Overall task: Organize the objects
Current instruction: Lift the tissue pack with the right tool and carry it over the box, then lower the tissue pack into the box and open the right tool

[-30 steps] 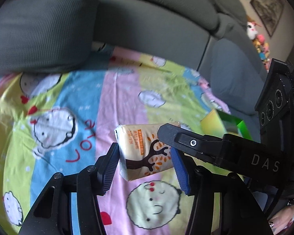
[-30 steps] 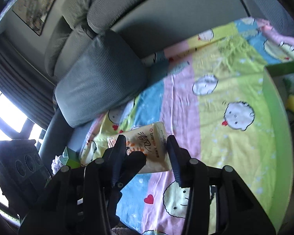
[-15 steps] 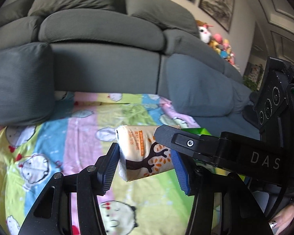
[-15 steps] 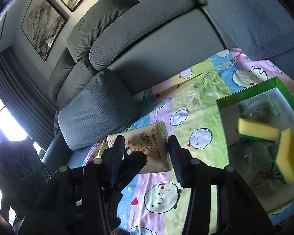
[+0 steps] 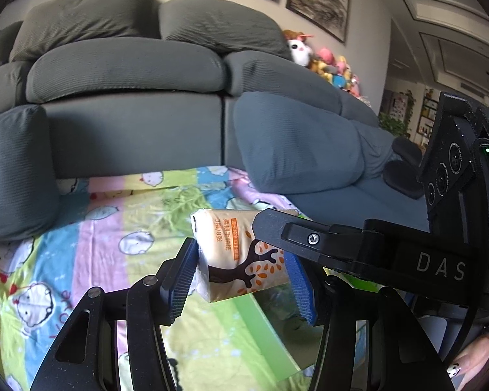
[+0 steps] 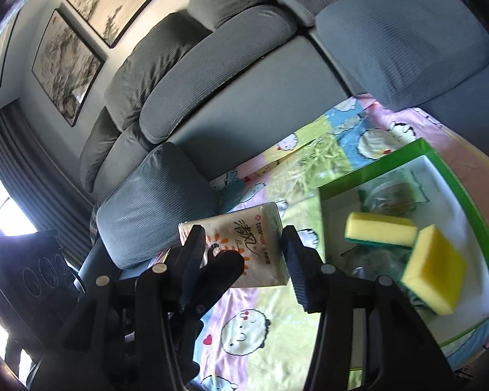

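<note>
Blue-padded fingers of our left gripper and right gripper both pinch one tissue pack, held aloft between them, its long axis spanning the jaws. Just right of the pack, below it, lies the green tray with yellow sponges over the cartoon sheet.

Left gripper clamps a tissue pack w/ both blue pads, held above a cartoon-print sheet. Right gripper's finger crosses in front, touching pack's right side. Grey sofa behind; green box edge below pack.
</note>
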Available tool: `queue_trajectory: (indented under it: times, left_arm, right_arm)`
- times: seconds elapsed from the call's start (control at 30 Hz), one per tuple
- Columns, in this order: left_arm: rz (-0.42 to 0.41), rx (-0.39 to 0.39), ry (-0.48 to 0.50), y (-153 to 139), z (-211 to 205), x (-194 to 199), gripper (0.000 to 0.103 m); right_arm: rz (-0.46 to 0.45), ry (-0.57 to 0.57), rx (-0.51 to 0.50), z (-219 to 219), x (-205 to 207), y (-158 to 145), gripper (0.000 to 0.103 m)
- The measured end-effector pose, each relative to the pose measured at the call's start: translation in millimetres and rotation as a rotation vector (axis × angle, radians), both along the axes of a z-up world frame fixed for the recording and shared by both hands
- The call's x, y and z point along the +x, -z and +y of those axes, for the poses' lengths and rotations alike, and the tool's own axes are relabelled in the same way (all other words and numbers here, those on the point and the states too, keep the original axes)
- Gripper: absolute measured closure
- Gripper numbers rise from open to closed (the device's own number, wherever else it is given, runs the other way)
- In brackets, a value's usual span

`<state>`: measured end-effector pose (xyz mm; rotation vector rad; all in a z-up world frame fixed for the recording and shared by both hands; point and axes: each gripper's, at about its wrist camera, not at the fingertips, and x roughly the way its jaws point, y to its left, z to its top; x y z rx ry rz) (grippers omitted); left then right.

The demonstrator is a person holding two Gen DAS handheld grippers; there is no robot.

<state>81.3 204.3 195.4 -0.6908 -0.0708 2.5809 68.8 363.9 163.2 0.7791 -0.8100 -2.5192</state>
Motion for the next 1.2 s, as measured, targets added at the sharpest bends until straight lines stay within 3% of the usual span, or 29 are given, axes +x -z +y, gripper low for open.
queue_trajectory:
  times: [0.3,0.87,1.2]
  left_arm:
    - [-0.038,0.022,0.07,12.0,35.8,-7.7,0.048]
    - [-0.154,0.046,0.154,38.8,75.1,-24.3,0.048]
    - [-0.31,0.067,0.168,73.4,86.5,-43.2,0.048]
  right_arm:
    - [-0.046,0.096,0.002,31.9,-0.8,11.6,0.053]
    - [-0.173,0.175,-0.006,61.8,-16.1,42.6,0.049]
    - [-0.269,0.222,-0.006,75.3,-26.3,64.0,0.049]
